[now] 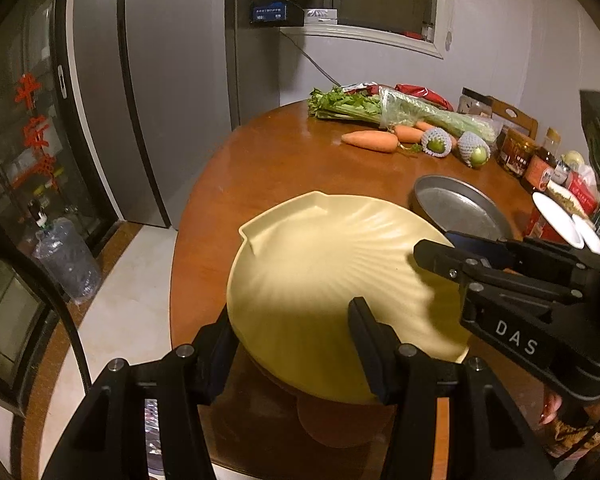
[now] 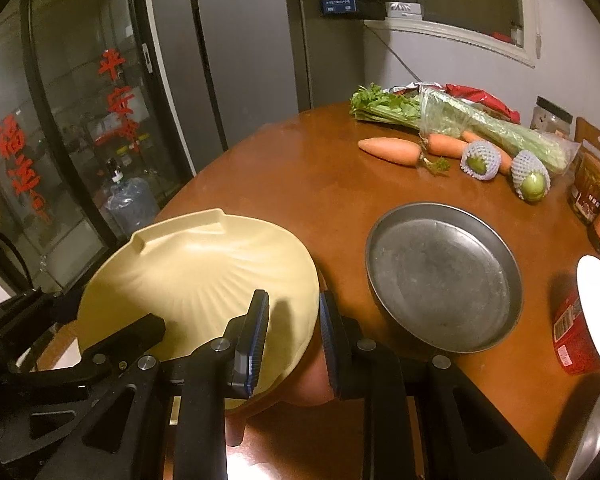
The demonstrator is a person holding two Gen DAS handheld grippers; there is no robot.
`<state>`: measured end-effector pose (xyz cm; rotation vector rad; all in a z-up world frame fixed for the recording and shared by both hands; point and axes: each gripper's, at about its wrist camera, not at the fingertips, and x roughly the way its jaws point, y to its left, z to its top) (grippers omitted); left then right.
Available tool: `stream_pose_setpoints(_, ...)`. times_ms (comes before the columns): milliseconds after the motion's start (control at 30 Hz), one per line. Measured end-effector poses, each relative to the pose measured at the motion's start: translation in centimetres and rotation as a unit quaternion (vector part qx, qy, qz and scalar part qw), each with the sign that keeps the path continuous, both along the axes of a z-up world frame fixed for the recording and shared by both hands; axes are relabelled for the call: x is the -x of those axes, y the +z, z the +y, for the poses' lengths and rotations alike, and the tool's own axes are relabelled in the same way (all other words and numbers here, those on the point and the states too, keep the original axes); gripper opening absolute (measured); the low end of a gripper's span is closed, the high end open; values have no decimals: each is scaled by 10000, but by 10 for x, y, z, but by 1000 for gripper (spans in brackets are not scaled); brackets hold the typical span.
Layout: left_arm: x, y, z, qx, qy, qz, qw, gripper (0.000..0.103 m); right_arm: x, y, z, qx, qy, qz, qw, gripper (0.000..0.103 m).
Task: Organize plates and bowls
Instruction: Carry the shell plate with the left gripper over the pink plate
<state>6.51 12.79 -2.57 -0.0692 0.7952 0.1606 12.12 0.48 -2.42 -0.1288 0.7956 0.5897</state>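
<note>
Near the front edge of the round brown wooden counter (image 2: 300, 184), a pale yellow shell-shaped ribbed plate (image 1: 324, 272) sits tilted on top of something reddish-brown that I can only partly see beneath it, perhaps a bowl. My left gripper (image 1: 292, 344) straddles the plate's near rim, one finger outside the left edge and the other lying over the inner surface; the jaws look closed onto the rim, though I cannot be certain the pads are pressing. My right gripper (image 2: 294, 332) comes in from the plate's right side with its jaws parted, the left blue-padded finger over the plate's face and the right one beyond the rim, so the edge runs between them without being pinched.

A dull grey round metal pan (image 2: 444, 280) lies just to the right of the yellow plate, on the right gripper's side. I judge that pan the likely stacking spot, so the move hinges on carrying the plate rightward, and the right gripper is the nearer of the two. The plate's notched hinge end points away from me, toward the counter's far-left side.
</note>
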Motion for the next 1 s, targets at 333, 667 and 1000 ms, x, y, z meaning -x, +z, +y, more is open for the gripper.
stream_pose_setpoints(333,-1,-6,-8,-495,38,52,9988,54,8,-2,7,271,21,-191,9994,27)
stream_pose_setpoints(667,-1,-6,-1,-356,4,86,9993,54,7,-2,9,376,30,-245,9990,27)
stream_pose_setpoints(1000,2,-3,1,-229,25,40,9997,54,7,-2,6,270,3,-108,9996,36)
